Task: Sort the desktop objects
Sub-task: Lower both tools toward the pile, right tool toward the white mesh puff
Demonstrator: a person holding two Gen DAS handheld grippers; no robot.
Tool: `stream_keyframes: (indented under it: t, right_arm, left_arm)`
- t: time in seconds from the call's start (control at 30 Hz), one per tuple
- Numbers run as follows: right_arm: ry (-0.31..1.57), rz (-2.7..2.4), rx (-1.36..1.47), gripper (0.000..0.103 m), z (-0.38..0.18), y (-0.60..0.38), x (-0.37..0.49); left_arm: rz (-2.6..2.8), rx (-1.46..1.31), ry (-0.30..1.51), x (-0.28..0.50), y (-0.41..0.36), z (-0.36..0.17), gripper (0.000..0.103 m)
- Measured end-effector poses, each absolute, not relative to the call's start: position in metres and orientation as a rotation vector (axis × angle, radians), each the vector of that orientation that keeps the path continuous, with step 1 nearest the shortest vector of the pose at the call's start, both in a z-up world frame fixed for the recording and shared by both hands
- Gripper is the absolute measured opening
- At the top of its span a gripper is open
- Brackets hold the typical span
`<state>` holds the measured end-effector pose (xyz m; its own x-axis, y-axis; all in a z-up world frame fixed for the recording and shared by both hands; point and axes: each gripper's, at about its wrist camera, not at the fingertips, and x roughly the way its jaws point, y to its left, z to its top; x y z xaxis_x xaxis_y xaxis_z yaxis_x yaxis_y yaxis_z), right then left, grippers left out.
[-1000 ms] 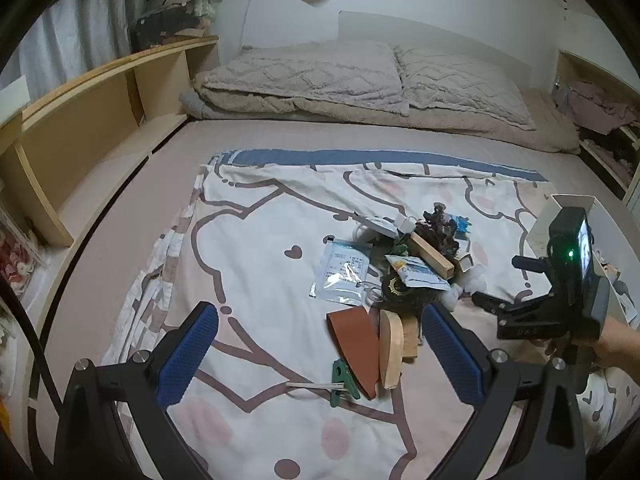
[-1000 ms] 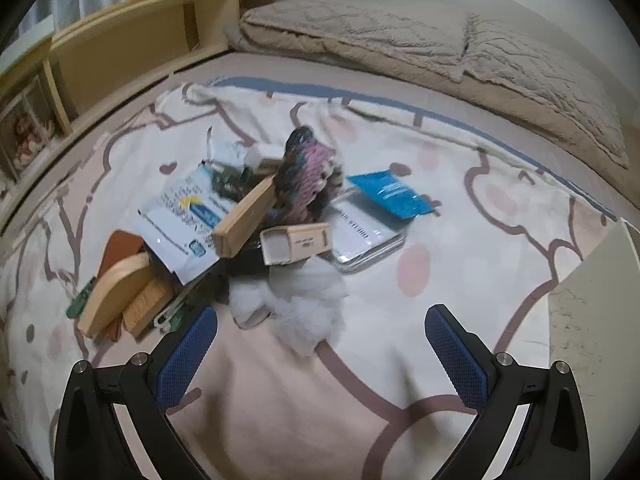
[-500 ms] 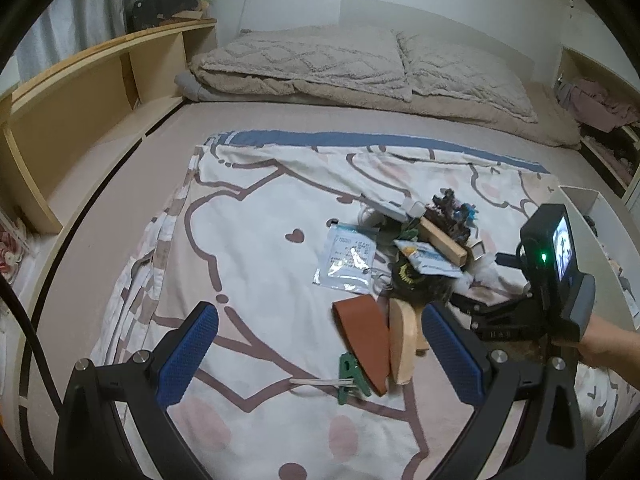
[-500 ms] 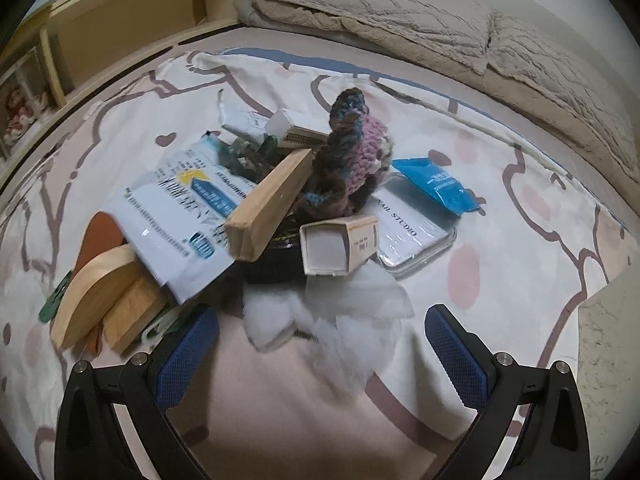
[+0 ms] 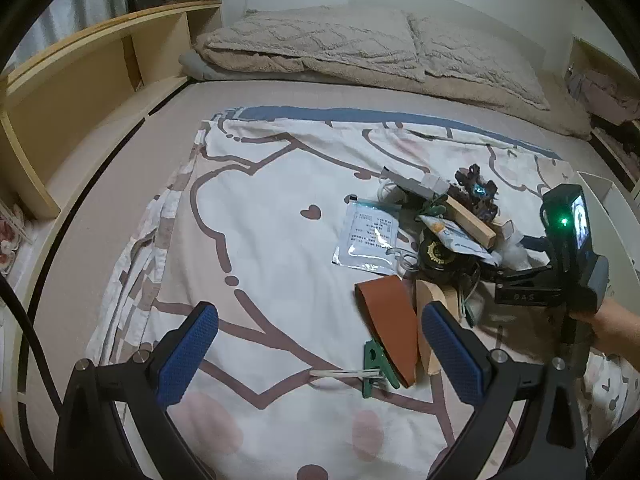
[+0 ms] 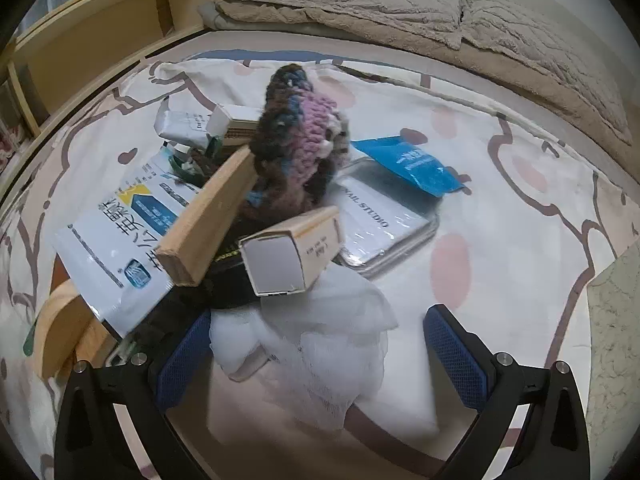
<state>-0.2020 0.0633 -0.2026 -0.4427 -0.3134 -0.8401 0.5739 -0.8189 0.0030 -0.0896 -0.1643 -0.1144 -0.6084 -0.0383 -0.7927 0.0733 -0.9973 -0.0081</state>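
Lying heaped toward the right side of the patterned sheet (image 5: 280, 248) spread on the bed is the clutter to be sorted: a knitted purple-and-brown yarn piece (image 6: 300, 140) stands on top, a wooden block (image 6: 208, 228) leans against its left side, and a small open-ended carton (image 6: 292, 256) juts out just below it. A white printed pouch (image 6: 120, 240) slides out under the block, a clear packet marked NAIL STUDIO (image 6: 380, 228) lies flat to the right of the pile, and a blue sachet (image 6: 416, 164) overlaps that packet's far edge. White gauzy fabric (image 6: 312, 344) spills from the near foot of the heap, right between the blue pads of the right gripper (image 6: 320, 356), whose fingers are spread wide and hold nothing. Nearer the sheet's front edge, a brown leather strip (image 5: 390, 328) lies beside a curved wooden piece (image 5: 428, 296), with a green clip (image 5: 376, 364) touching the strip's near end. A flat clear pouch (image 5: 366, 240) rests just left of the heap. The left gripper (image 5: 320, 356) hovers above the sheet's near edge, fingers likewise wide apart and empty. Beige pillows (image 5: 360, 40) line the head of the bed, and a wooden shelf (image 5: 80, 80) runs along its left side.
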Motion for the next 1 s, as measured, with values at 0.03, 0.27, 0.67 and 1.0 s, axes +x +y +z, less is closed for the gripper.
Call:
stream_keyframes:
  t: [0.03,0.27,0.67,1.0]
  right_arm:
    - [0.385,-2.266,1.236,0.103,-0.203,0.066,-0.203]
    - [0.338,-2.315,1.284,0.103,-0.203,0.092,-0.215]
    - [0.304,-2.383,1.371,0.103,-0.207,0.135,-0.232]
    - [0.333,-2.374,1.369,0.103,-0.208,0.15,-0.226]
  left_arm:
    - [-2.762,1.362,0.056,-0.09,-0.164,-0.115,0.102]
    - [-2.766,1.396,0.022,-0.09,-0.159,-0.123,0.102]
    - [-2.734,1.486,-0.074,-0.088,-0.154,-0.147,0.102]
    - [-2.699,1.589,-0.198,-0.082,-0.149,-0.17,0.102]
